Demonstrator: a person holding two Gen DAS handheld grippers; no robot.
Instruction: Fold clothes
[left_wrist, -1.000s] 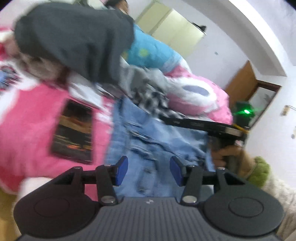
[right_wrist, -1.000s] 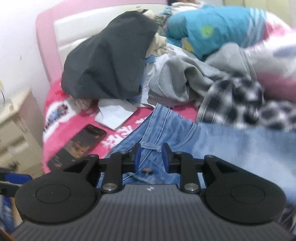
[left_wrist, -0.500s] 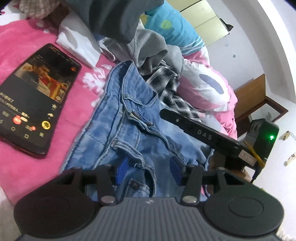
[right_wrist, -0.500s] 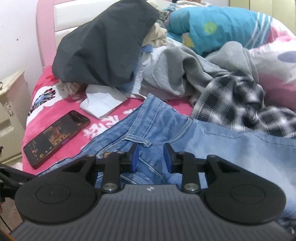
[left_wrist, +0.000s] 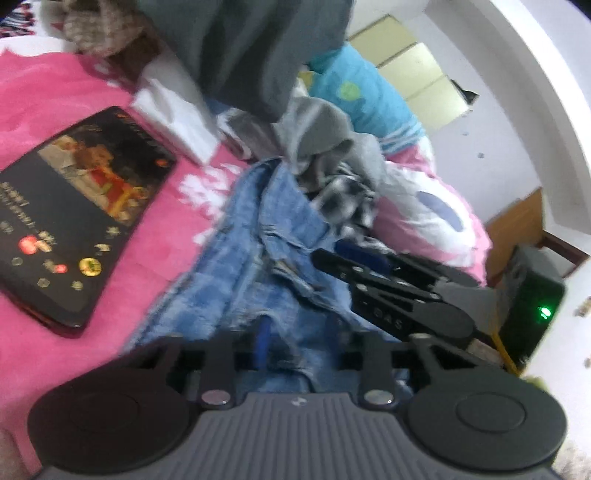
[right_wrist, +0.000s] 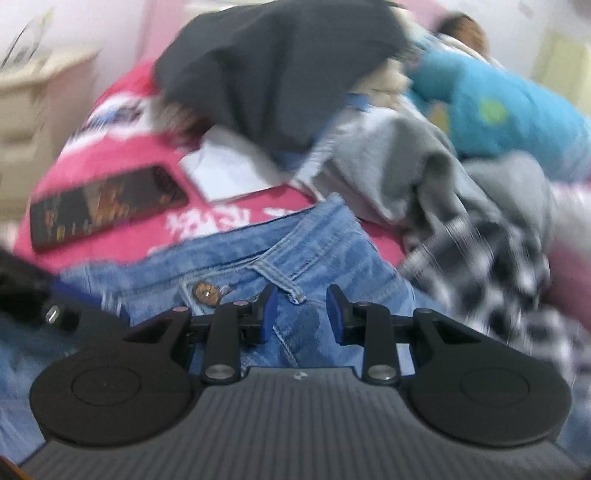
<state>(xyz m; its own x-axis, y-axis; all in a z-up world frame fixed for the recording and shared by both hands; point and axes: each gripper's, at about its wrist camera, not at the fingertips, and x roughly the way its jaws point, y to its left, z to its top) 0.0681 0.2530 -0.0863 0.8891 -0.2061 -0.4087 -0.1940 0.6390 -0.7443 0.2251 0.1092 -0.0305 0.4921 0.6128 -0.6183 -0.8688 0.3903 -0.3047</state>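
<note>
Light blue jeans (left_wrist: 240, 258) lie on the pink bedspread (left_wrist: 55, 92), with the waistband towards me. My left gripper (left_wrist: 301, 347) is low on the denim. A fold of it stands between the fingers, hiding the right pad; the gap looks open. In the right wrist view, the jeans (right_wrist: 314, 240) show their metal button (right_wrist: 207, 291). My right gripper (right_wrist: 302, 314) hovers open just over the waistband, with a belt loop between its pads. The right gripper's black body (left_wrist: 369, 280) crosses the left wrist view.
A lit phone (left_wrist: 74, 221) (right_wrist: 107, 206) lies on the bedspread left of the jeans. Behind it are a white cloth (right_wrist: 229, 173), a dark grey garment (right_wrist: 280, 74), a grey sweatshirt (right_wrist: 406, 166), a plaid shirt (right_wrist: 517, 266) and a blue cover (right_wrist: 498, 110). A cream nightstand (right_wrist: 29, 96) stands at left.
My left gripper has dropped onto the jeans, and denim now bunches between its fingers. My right gripper has shifted along the waistband, bringing the button into view. Both views blur with motion.
</note>
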